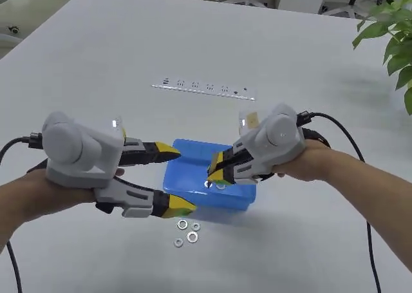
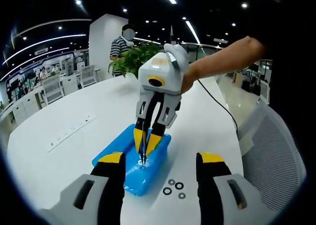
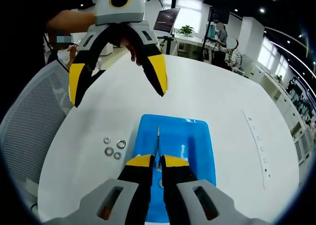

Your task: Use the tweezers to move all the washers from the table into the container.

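Head view: four washers [image 1: 192, 237] on table [image 1: 302, 248] beside one blue container [image 1: 183, 174].

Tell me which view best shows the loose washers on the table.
The right gripper view: all four washers lie separate and unobstructed on the table beside the blue container. The head view shows them smaller, near the bottom. The left gripper view shows them low down, bunched and harder to count.
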Demonstrator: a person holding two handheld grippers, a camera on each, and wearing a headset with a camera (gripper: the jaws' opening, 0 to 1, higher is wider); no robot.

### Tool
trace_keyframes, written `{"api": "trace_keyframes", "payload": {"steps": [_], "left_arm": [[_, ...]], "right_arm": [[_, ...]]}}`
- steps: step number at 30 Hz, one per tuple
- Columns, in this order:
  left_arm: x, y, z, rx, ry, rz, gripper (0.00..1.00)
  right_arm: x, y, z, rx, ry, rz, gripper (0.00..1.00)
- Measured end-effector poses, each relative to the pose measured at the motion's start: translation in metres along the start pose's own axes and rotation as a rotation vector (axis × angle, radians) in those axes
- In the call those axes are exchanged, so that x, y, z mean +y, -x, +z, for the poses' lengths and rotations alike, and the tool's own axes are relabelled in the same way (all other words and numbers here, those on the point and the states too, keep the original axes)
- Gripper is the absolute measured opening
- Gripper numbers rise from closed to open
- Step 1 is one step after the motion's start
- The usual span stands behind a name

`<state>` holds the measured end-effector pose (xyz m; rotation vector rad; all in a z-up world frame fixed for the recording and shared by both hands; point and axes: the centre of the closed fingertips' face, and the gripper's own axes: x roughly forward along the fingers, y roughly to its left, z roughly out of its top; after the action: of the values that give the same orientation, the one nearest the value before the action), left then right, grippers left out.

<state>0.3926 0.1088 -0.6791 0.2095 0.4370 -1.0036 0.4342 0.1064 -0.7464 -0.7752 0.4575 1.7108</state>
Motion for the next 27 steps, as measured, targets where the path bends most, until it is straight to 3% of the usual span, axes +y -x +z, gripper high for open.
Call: {"api": "trace_keyframes", "payload": {"steps": [9, 18, 27], "left_arm": [[0.013, -0.013, 0.003, 0.011, -0.017, -0.012, 0.51], [0.021, -0.026, 0.004, 0.021, -0.020, -0.021, 0.31], [0.028, -0.040, 0.007, 0.044, -0.075, -0.013, 0.16]], "right_arm": [[0.001, -0.007, -0.005, 0.008, -0.007, 0.020, 0.07], [0.002, -0.008, -0.005, 0.008, -0.005, 0.028, 0.07], [0.002, -0.008, -0.004, 0.010, 0.009, 0.031, 0.08]]}}
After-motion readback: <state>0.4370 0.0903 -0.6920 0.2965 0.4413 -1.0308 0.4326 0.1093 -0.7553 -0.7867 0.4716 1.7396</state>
